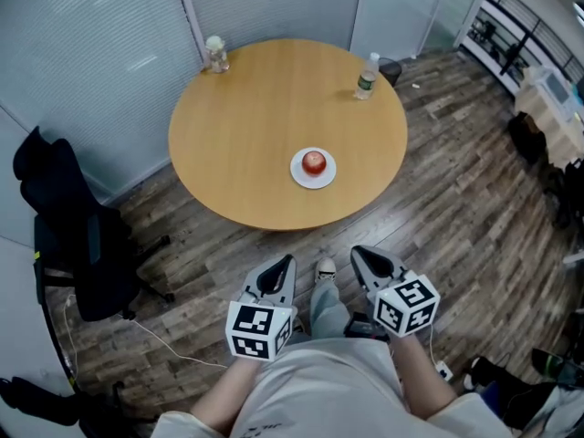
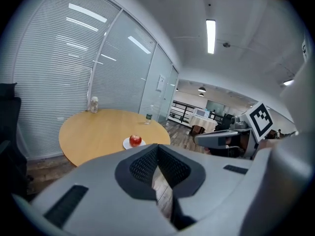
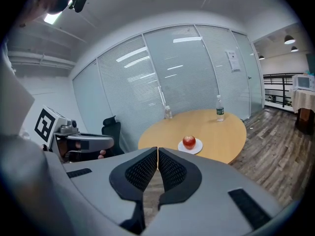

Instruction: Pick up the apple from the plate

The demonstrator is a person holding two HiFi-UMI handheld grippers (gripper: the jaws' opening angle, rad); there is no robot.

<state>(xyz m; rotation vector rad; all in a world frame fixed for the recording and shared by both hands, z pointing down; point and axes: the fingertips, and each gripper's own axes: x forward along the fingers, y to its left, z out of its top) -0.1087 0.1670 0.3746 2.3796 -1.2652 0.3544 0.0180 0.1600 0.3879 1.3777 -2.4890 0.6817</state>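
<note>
A red apple (image 1: 314,161) sits on a small white plate (image 1: 297,173) near the front edge of a round wooden table (image 1: 255,117). Both grippers hang in front of the person, well short of the table and over the wooden floor. My left gripper (image 1: 286,263) is shut and empty. My right gripper (image 1: 358,252) is shut too, with nothing between its pads. The left gripper view has the apple (image 2: 135,140) far ahead, above the closed jaws of the left gripper (image 2: 157,147). In the right gripper view the apple (image 3: 189,142) lies beyond the right gripper (image 3: 157,150).
A small jar (image 1: 216,54) stands at the table's far left edge and a water bottle (image 1: 366,77) at its far right. A black office chair (image 1: 73,235) stands on the left by the glass wall. A cable (image 1: 173,349) runs across the floor.
</note>
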